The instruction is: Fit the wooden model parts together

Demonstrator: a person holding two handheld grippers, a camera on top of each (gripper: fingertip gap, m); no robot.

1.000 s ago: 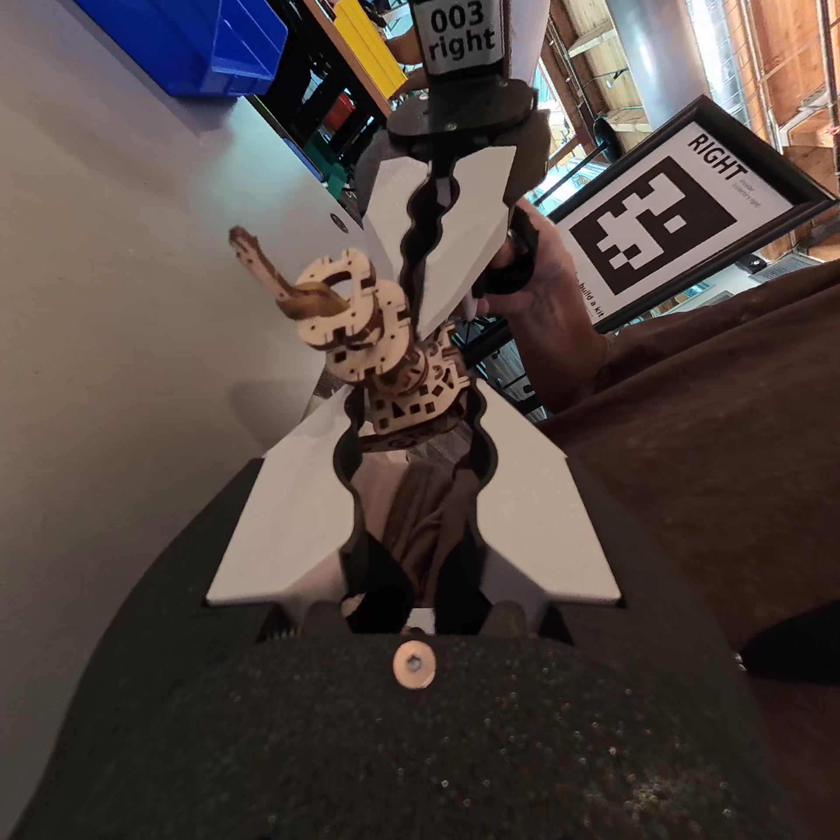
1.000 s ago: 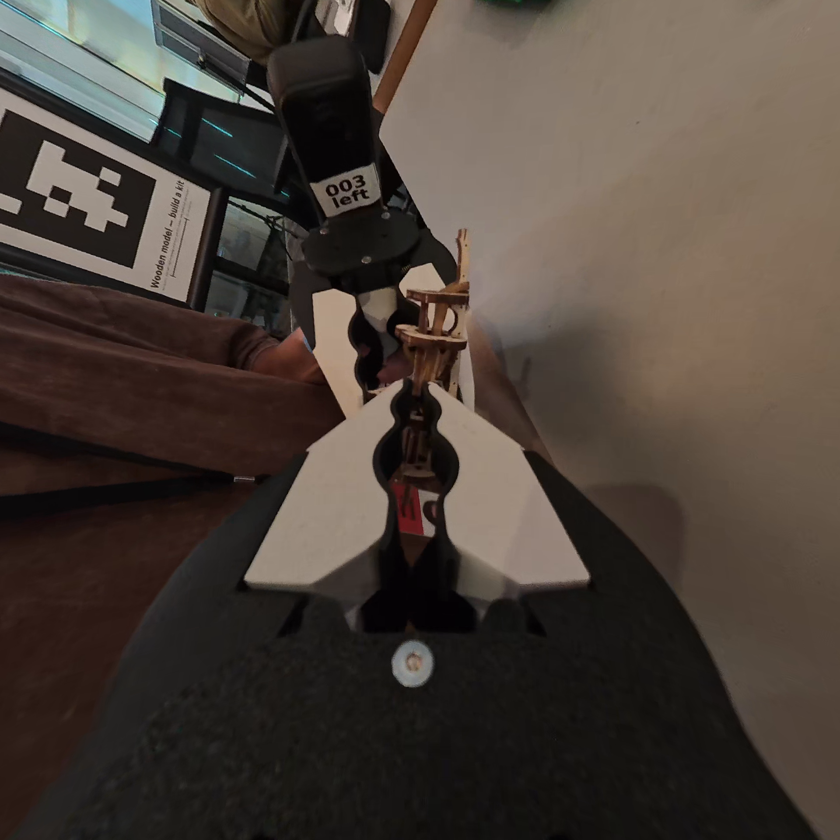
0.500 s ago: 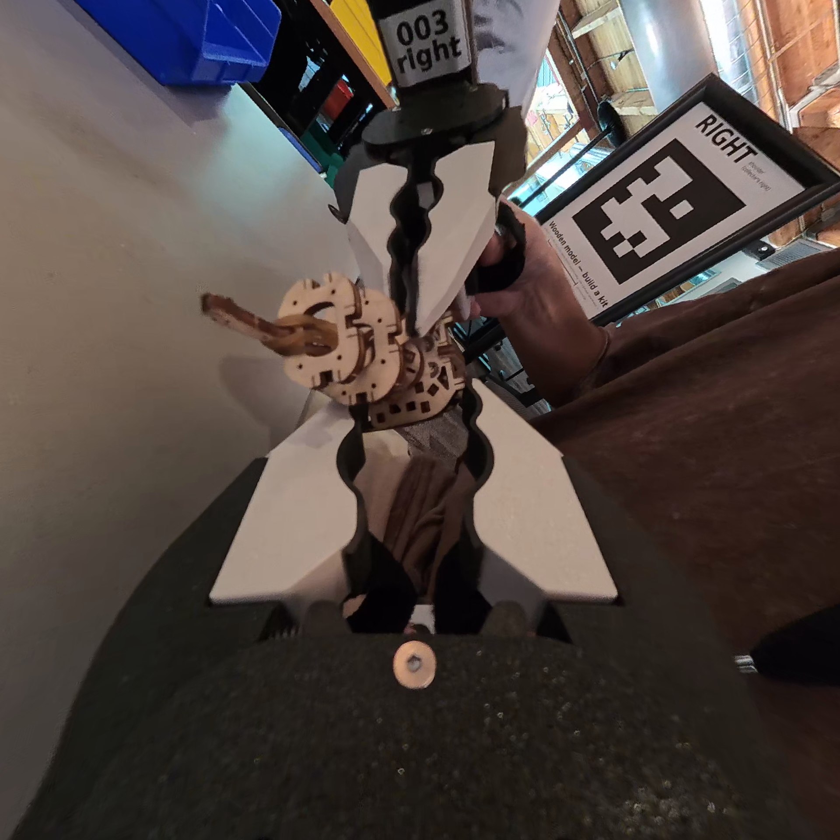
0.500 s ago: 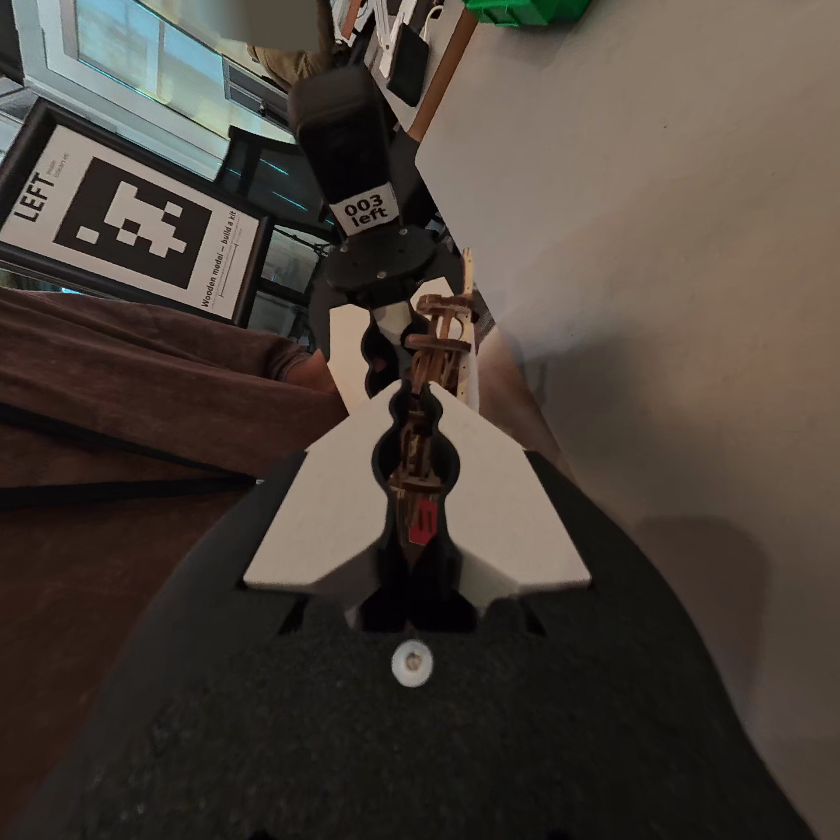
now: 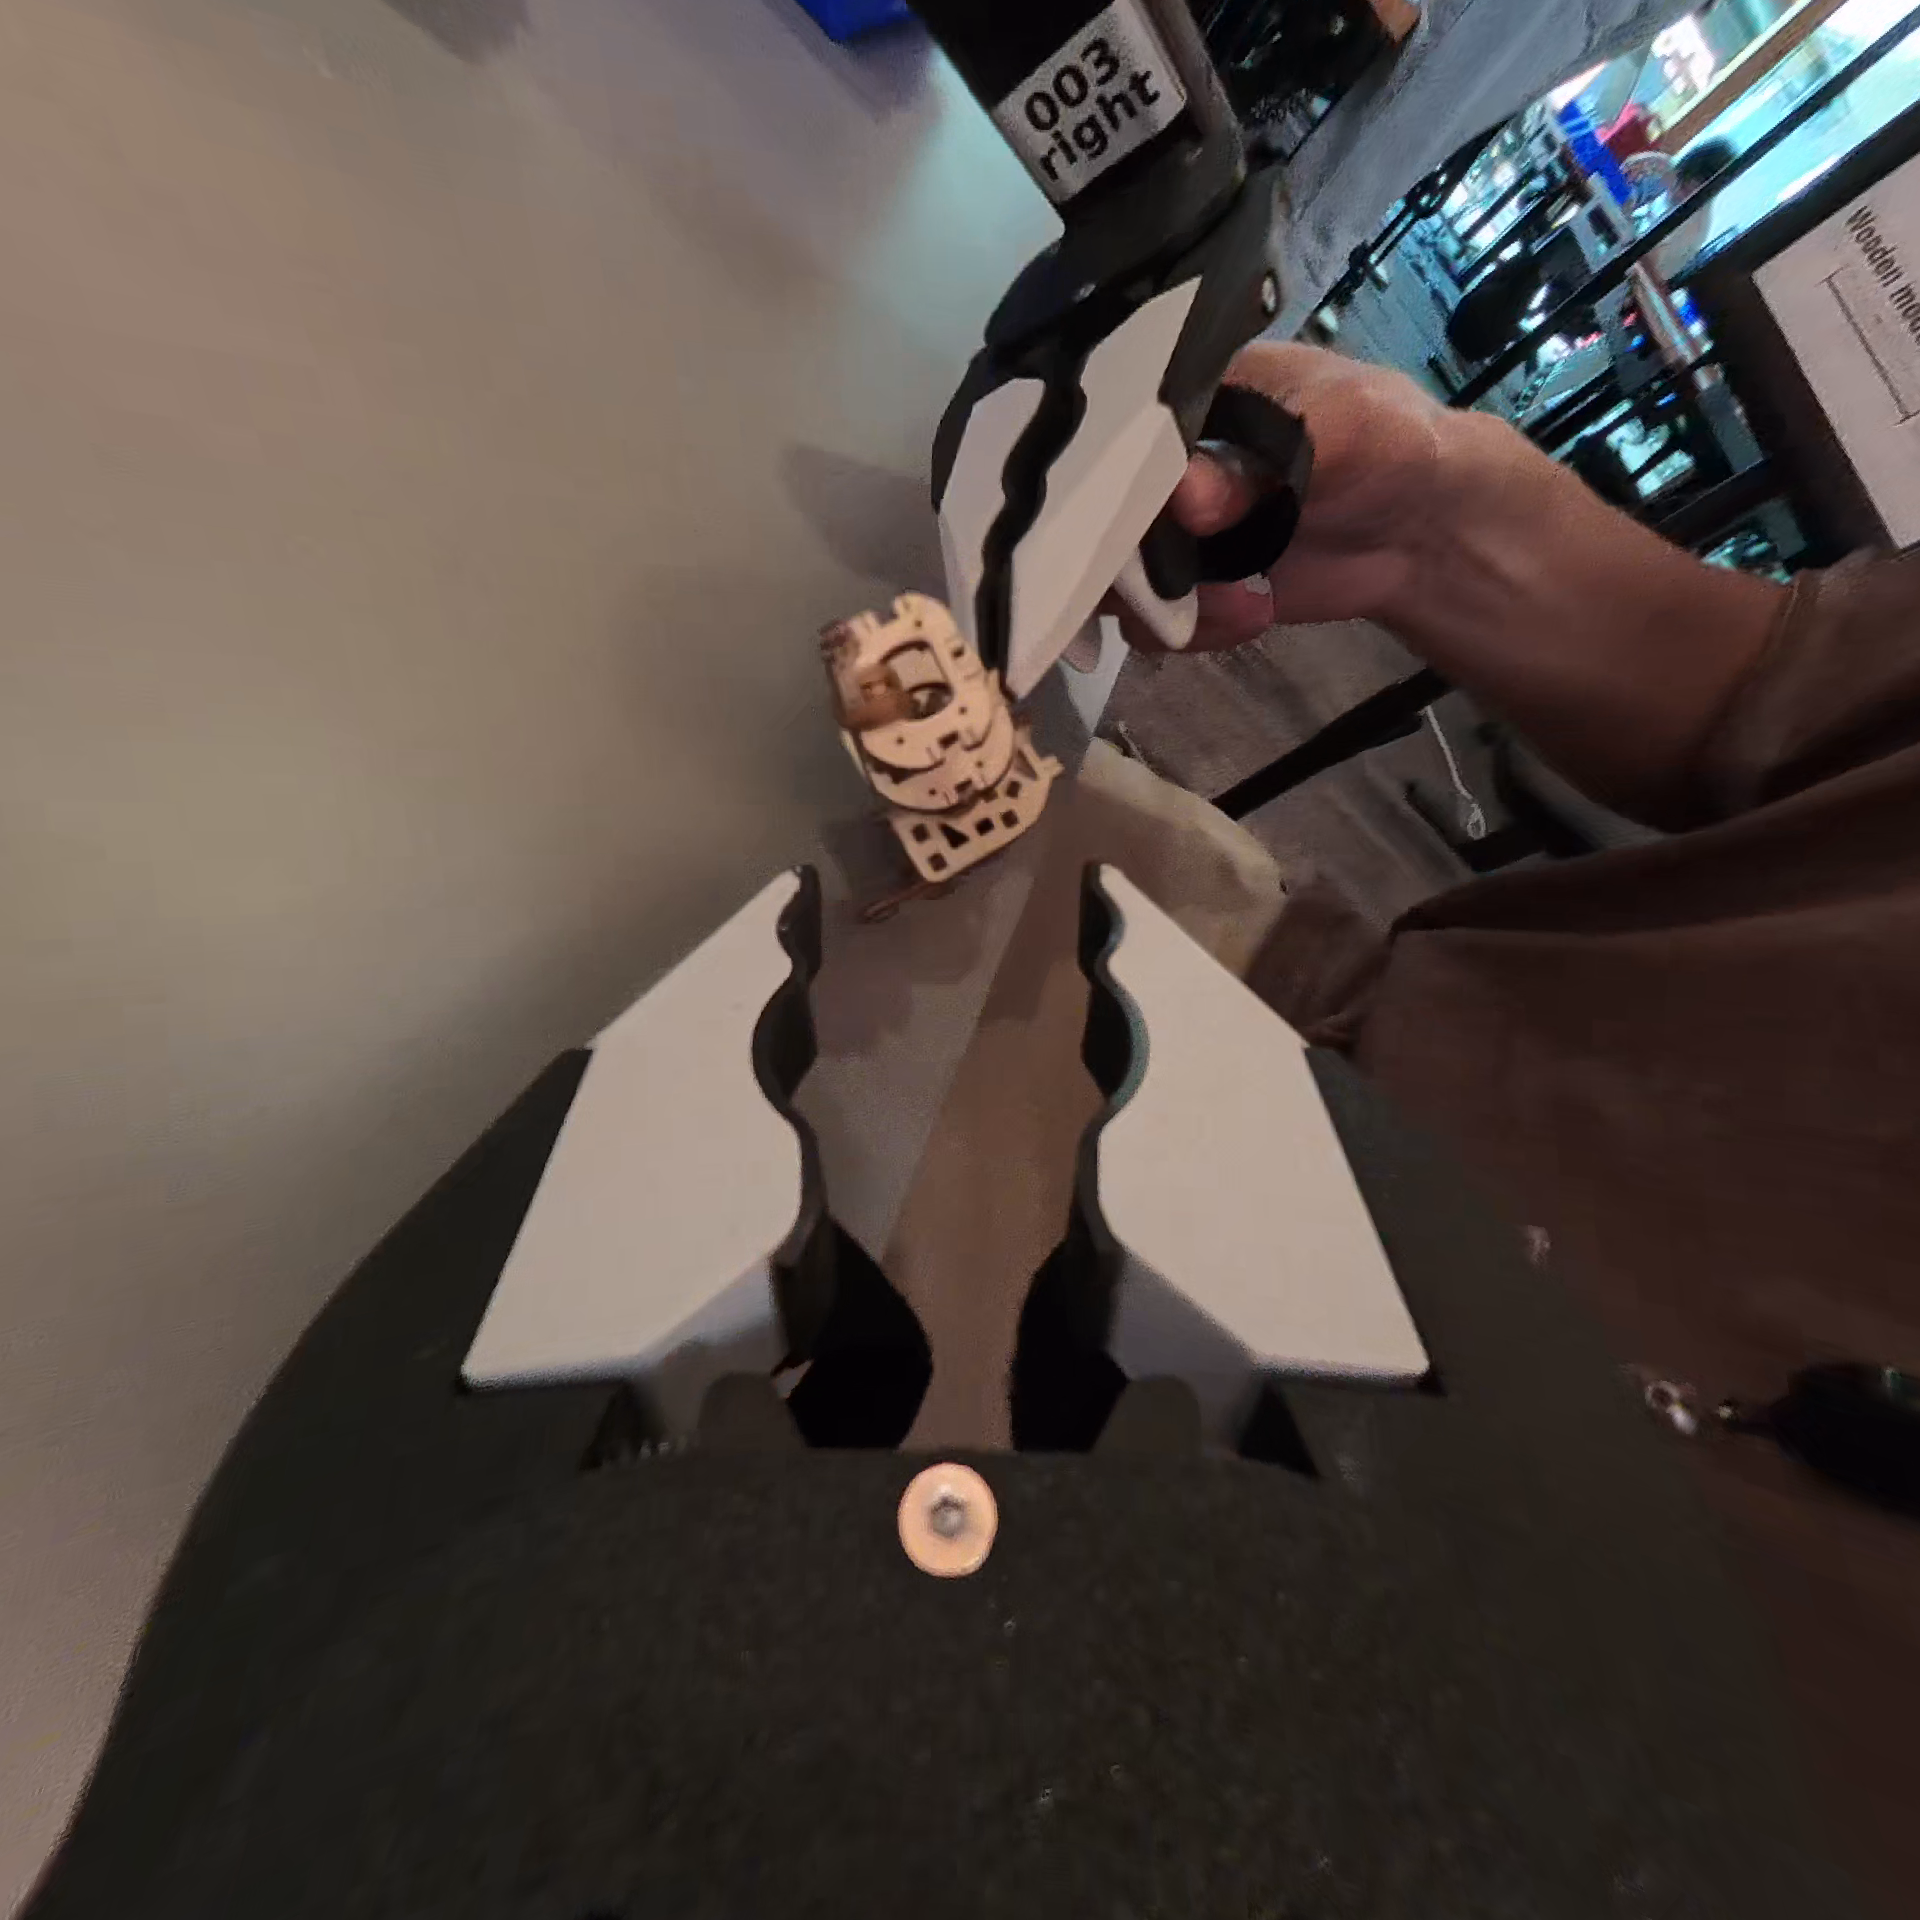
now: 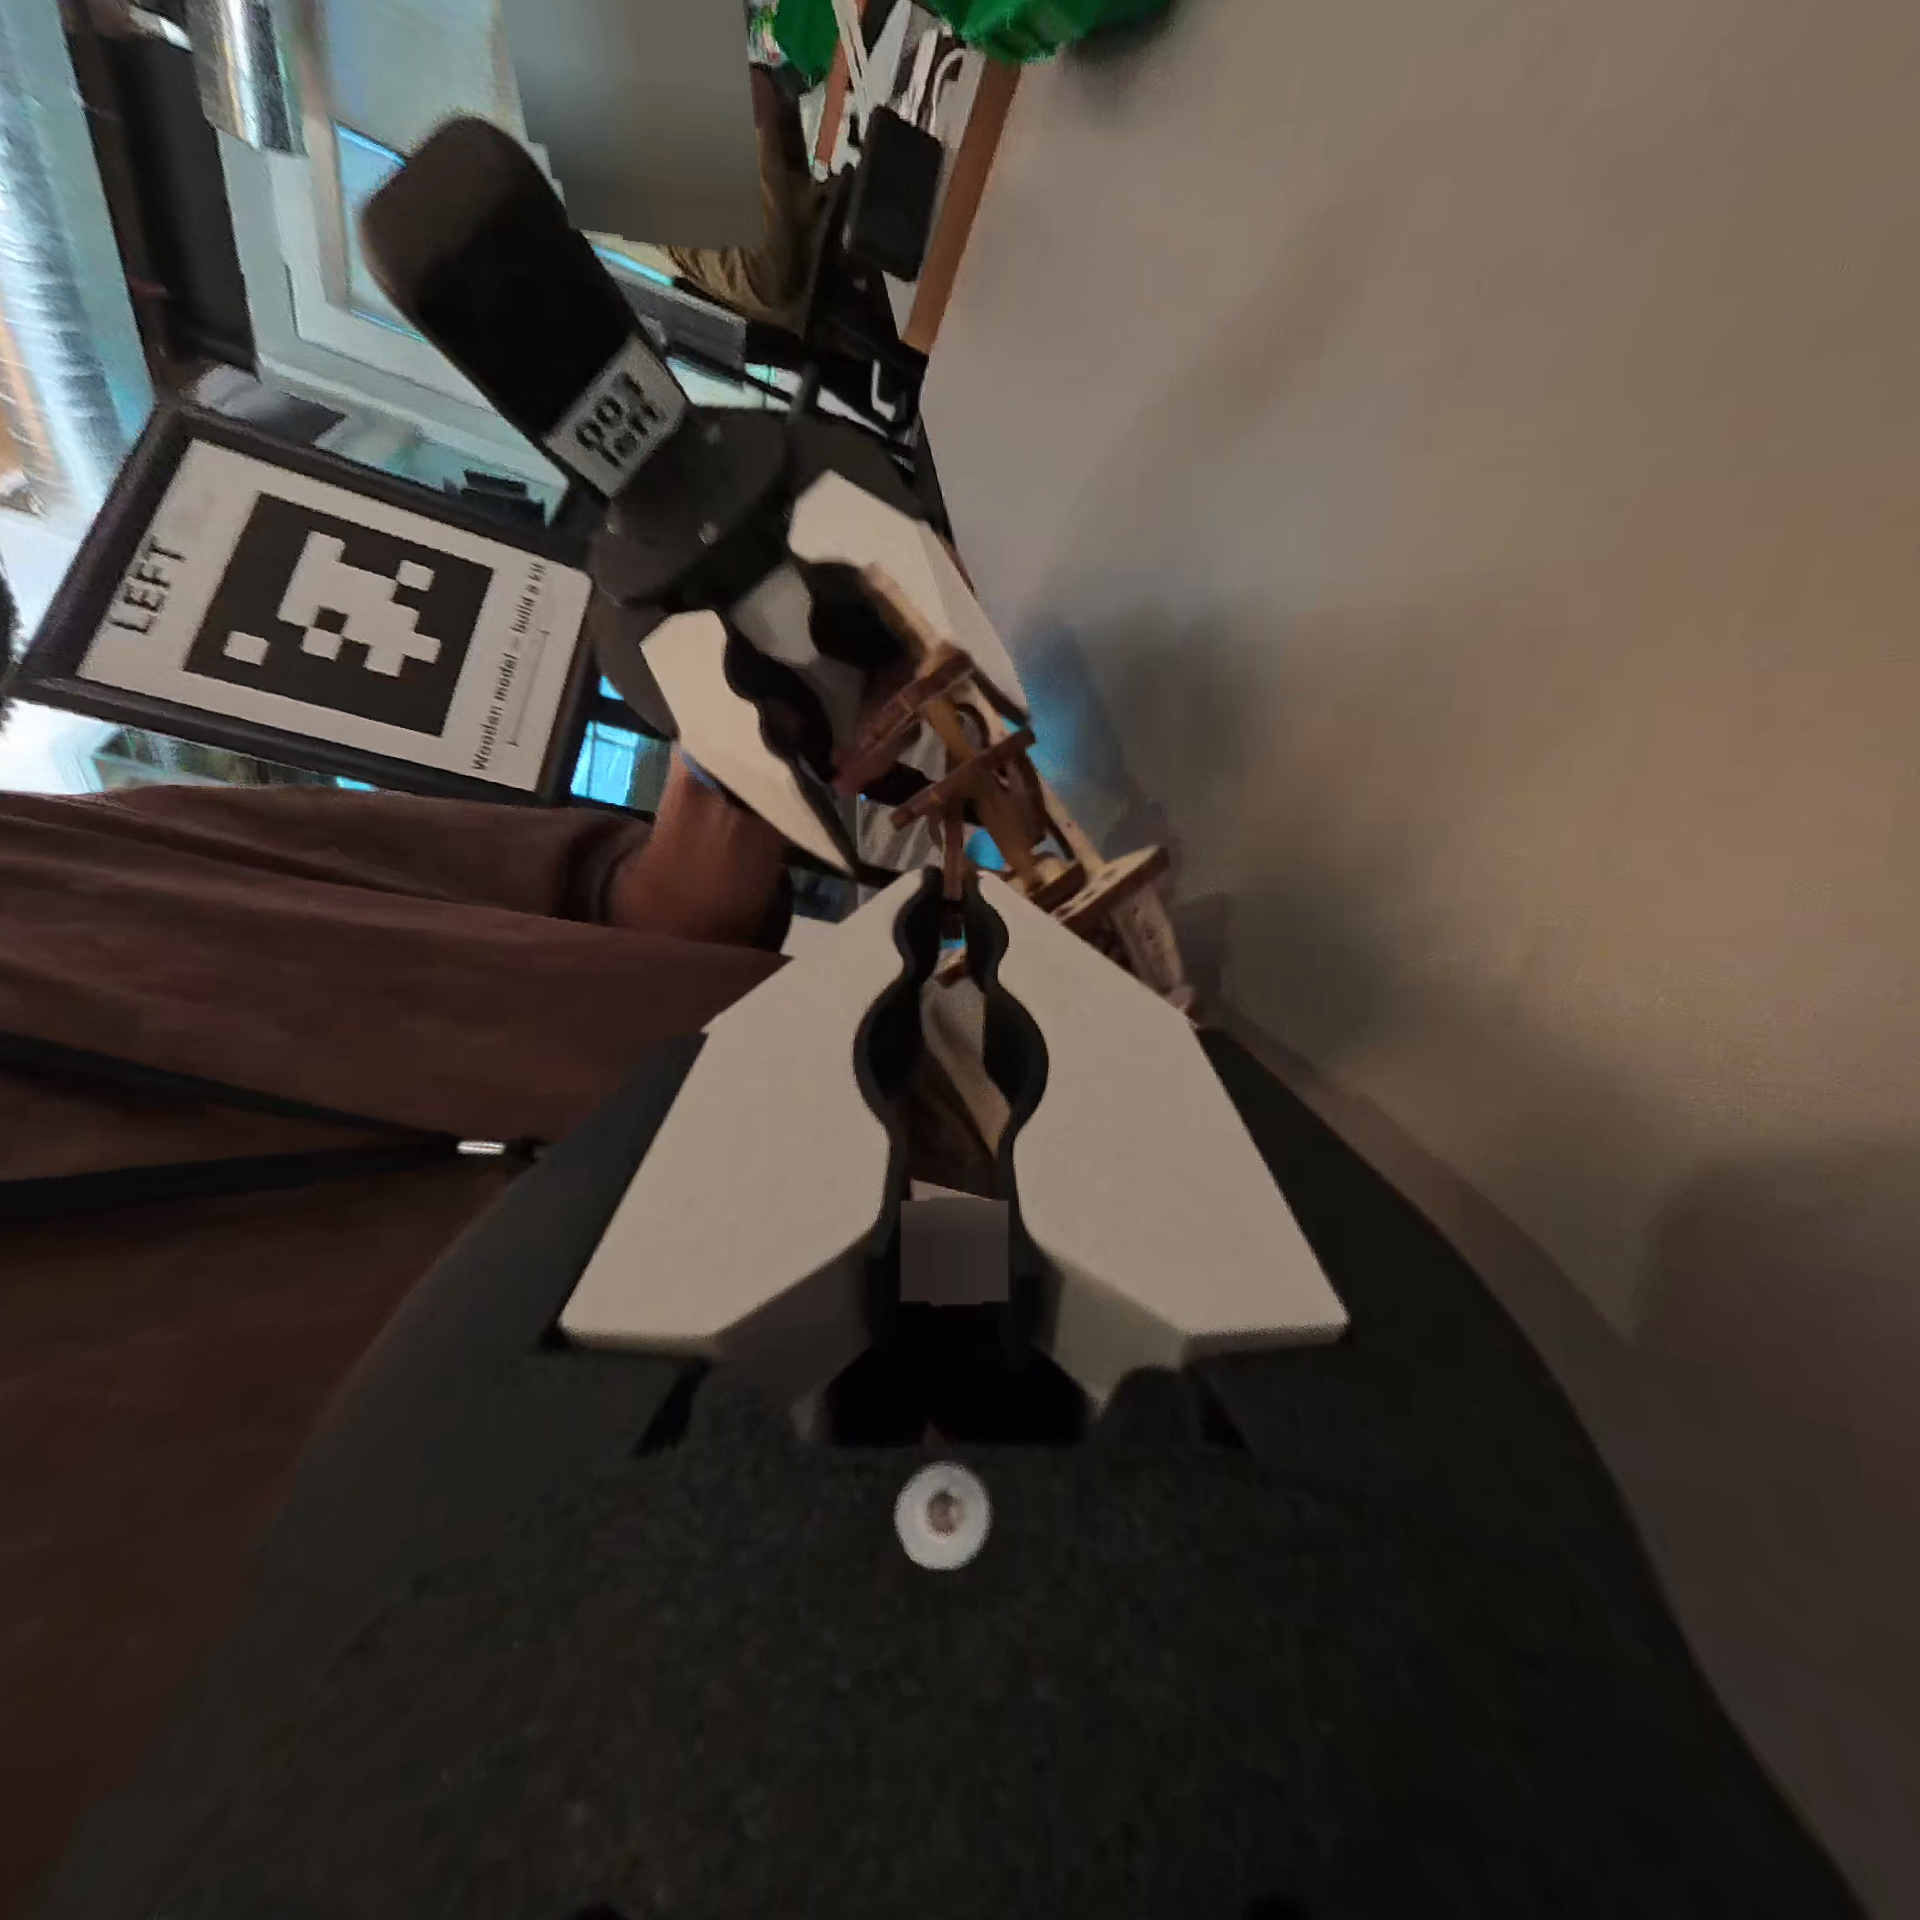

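Note:
A pale wooden model [image 5: 925,748] of slotted discs and plates hangs close to the grey table [image 5: 364,623], near its edge. My left gripper [image 5: 945,883] is open, its white fingers wide apart, with the model just beyond their tips. The right gripper [image 5: 1013,675] reaches in from above and pinches the model's upper edge. In the right wrist view my right gripper [image 6: 945,894] is shut on a thin wooden part of the model [image 6: 997,800]. The left gripper [image 6: 831,727] shows behind it, open. This view is blurred.
A person's hand [image 5: 1351,499] and brown sleeve [image 5: 1662,1039] hold the right gripper. A framed black-and-white marker sign [image 6: 322,613] stands off the table. A green bin [image 6: 987,21] sits at the table's far end. Shelves and furniture lie beyond the edge. The left gripper's tips are roughly 5 centimeters from the right gripper's.
My left gripper has opened and let go of the model, and has drawn back a little. The right gripper alone holds the model, which has turned. Both views have swung.

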